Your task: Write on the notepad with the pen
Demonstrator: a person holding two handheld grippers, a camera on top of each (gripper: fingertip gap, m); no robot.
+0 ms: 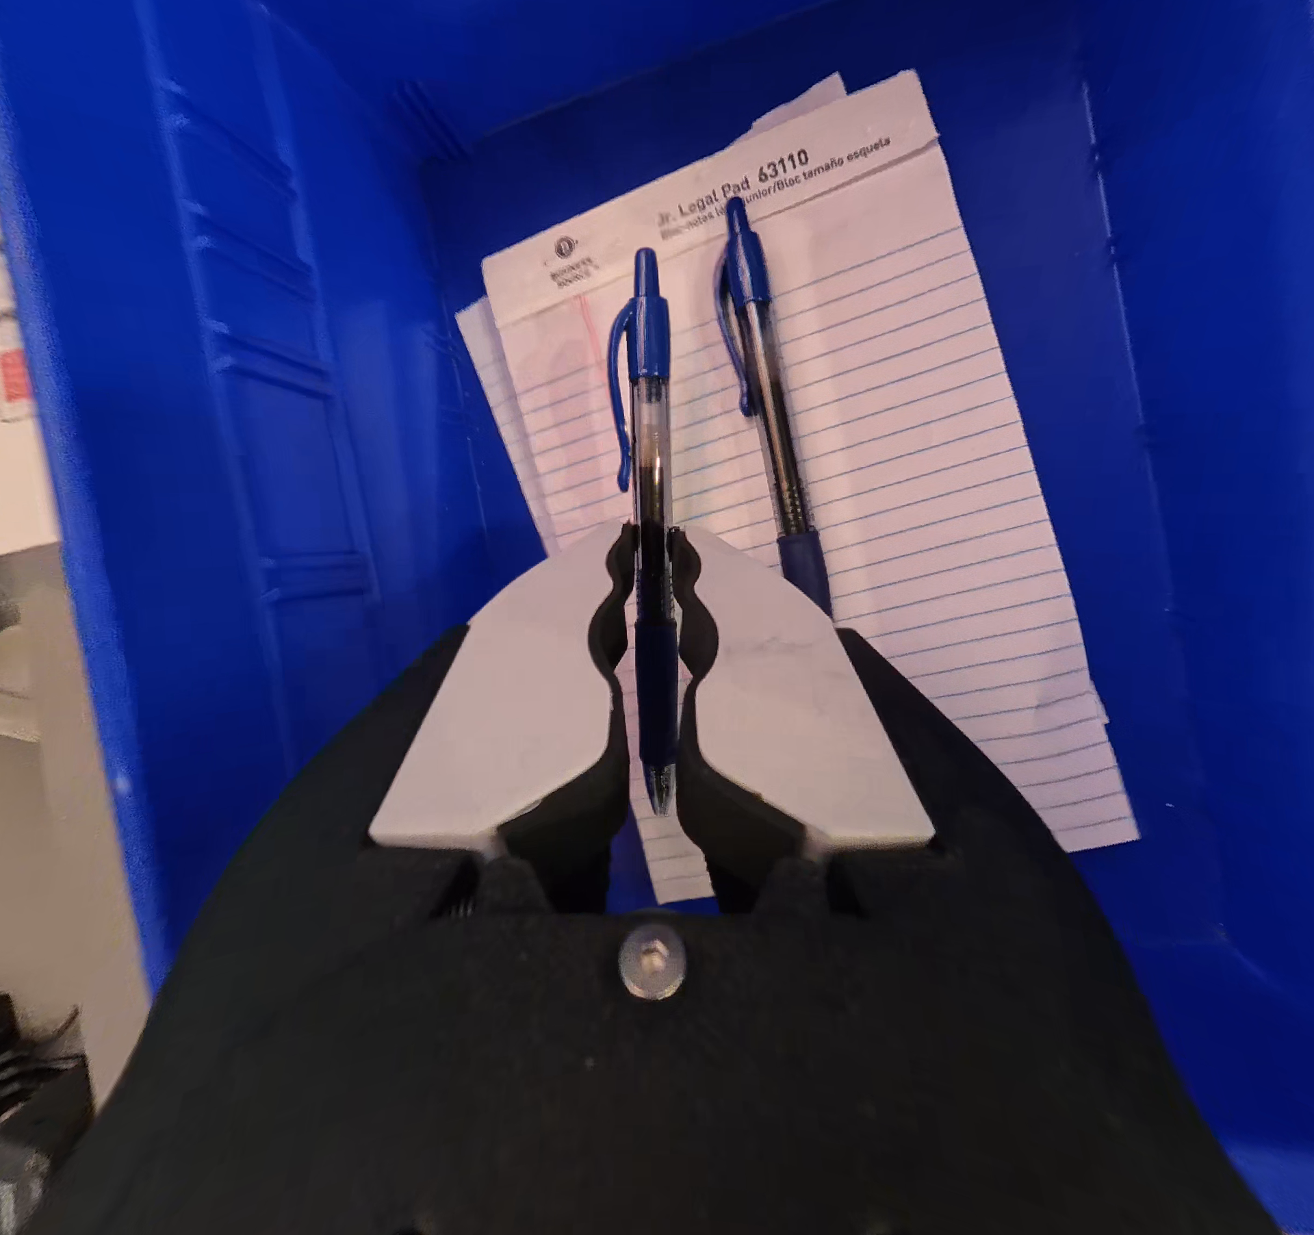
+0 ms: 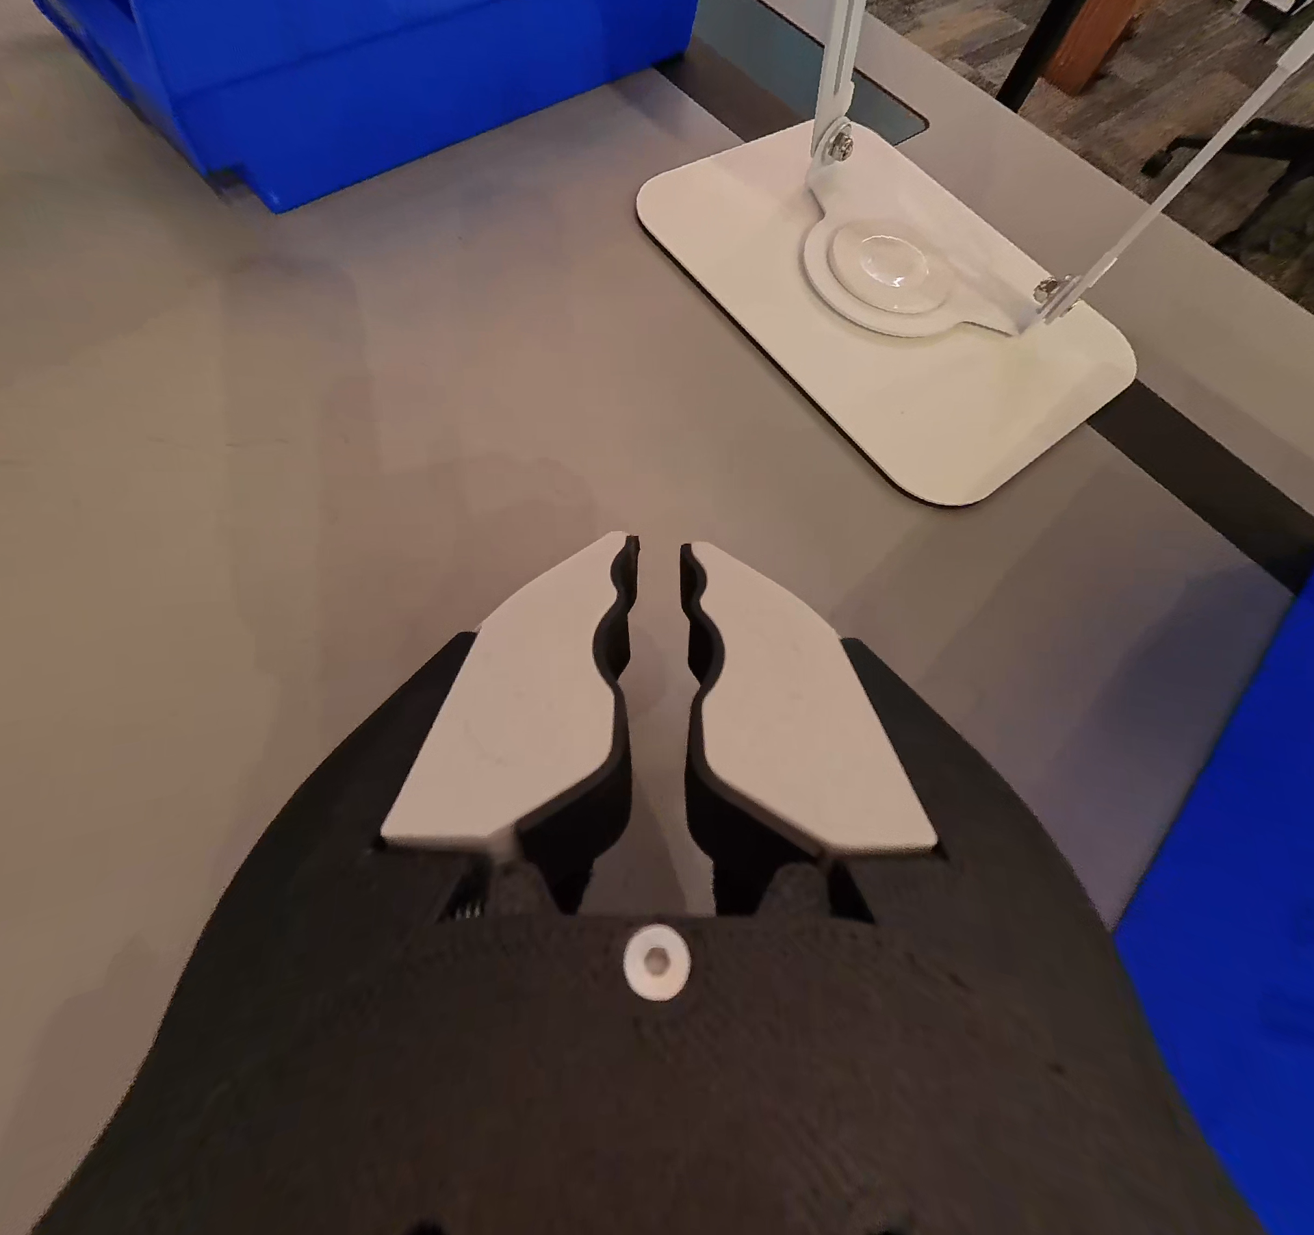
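Observation:
In the left wrist view my left gripper (image 1: 653, 534) is shut on a blue-capped pen (image 1: 648, 418) with a clear barrel. The pen lies along the fingers, its tip pointing back toward the camera and its cap end sticking out forward. It is held inside a blue bin (image 1: 234, 418), above a white lined notepad (image 1: 924, 489) on the bin floor. A second, like pen (image 1: 764, 383) lies on the notepad to the right. In the right wrist view my right gripper (image 2: 660, 546) is empty over the grey table (image 2: 284, 454), jaws a narrow gap apart.
The bin walls close in on the left, far and right sides of the left gripper. Loose lined sheets lie under the notepad. In the right wrist view a blue bin (image 2: 398, 48) stands at the far left, a white lamp base (image 2: 889, 333) at the right, another blue object (image 2: 1237, 810) at the right edge. One gripper's finger ends stand about 40 cm off the other's.

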